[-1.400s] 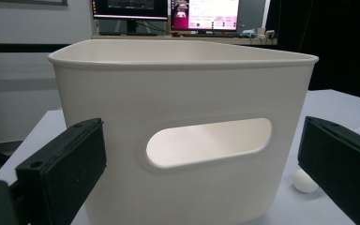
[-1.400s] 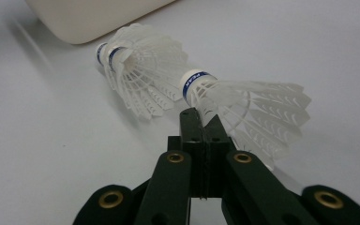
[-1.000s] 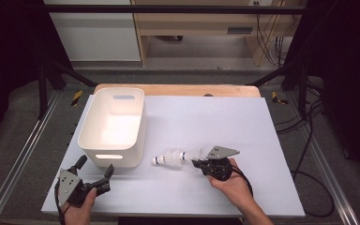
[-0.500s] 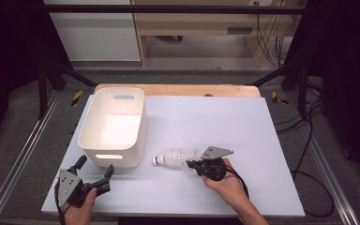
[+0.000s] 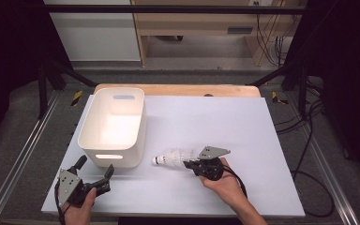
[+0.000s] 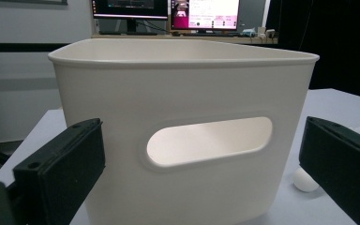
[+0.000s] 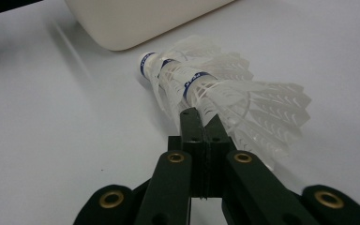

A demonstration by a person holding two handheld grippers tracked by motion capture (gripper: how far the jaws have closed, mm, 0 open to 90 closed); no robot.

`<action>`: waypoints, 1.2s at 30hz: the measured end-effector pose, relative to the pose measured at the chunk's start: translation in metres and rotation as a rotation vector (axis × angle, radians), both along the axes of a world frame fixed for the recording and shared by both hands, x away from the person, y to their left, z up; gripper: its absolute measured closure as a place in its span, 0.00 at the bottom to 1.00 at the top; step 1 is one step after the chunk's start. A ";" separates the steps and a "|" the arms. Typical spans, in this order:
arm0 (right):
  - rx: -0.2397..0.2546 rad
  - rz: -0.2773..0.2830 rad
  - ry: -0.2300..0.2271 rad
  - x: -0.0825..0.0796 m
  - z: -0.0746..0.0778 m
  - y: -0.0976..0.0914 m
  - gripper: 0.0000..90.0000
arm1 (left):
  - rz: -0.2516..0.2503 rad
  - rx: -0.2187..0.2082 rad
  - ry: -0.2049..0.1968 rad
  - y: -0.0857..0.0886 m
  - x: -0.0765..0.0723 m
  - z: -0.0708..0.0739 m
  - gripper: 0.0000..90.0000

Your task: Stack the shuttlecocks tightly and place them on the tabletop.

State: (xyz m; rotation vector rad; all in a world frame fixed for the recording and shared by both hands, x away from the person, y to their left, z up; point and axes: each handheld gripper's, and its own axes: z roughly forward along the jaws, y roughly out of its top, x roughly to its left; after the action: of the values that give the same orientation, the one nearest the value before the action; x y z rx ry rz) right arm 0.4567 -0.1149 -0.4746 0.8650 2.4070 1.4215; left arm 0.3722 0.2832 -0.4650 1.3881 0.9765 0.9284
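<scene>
Down at the near edge, the left gripper (image 5: 98, 180) sits in the person's hand with its jaws spread wide and nothing between them, pointed straight at the short near wall of the white bin (image 5: 110, 157). In the left gripper view that wall with its slot handle (image 6: 209, 140) stands squarely between the two black jaws, close but not touched.

Over to the right of the bin's near corner, the right gripper (image 5: 191, 164) is clamped fully closed, and in the right gripper view its tips are pinched on the feather skirt of a nested stack of shuttlecocks (image 7: 206, 89). The stack lies on its side on the white table sheet (image 5: 243, 122), cork end pointing toward the bin and close to its near corner, the feathers fanning back toward the gripper.

Reading this as a pick-up with the bin as the likely drop. The hold looks thin: only an edge of feathers, well off the stack's middle. So the smart play, I'd say, is a slow, level lift, keeping the cork ends from drooping and the nested pieces from sliding apart. Swing wide enough to clear the bin's rim (image 5: 122, 91), bring the stack over the open interior, and let go low rather than dropping from height. The left gripper looks well placed to steady the bin if it shifts.
</scene>
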 end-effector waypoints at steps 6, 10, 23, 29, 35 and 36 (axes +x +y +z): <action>-0.001 0.014 0.002 0.000 -0.001 0.003 1.00 | -0.002 0.000 -0.001 0.000 0.000 0.000 0.01; -0.001 0.022 0.003 0.000 -0.002 0.006 1.00 | -0.002 -0.001 -0.001 0.000 0.000 0.000 0.01; -0.003 0.040 0.005 0.000 -0.003 0.011 1.00 | -0.002 -0.002 -0.001 0.000 0.000 0.000 0.01; -0.006 0.040 0.008 0.000 -0.004 0.011 1.00 | -0.003 -0.002 -0.001 0.000 0.000 0.000 0.01; -0.014 0.041 0.008 0.000 -0.005 0.011 1.00 | -0.003 -0.002 -0.001 0.000 0.000 0.000 0.01; -0.015 0.041 0.008 0.000 -0.005 0.011 1.00 | -0.003 -0.002 -0.001 0.000 0.000 0.000 0.01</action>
State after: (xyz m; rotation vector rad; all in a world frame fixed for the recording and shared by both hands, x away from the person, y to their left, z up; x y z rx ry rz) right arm 0.4566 -0.1035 -0.4794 0.8244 2.4514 1.4147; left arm 0.3723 0.2833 -0.4649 1.3874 0.9740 0.9255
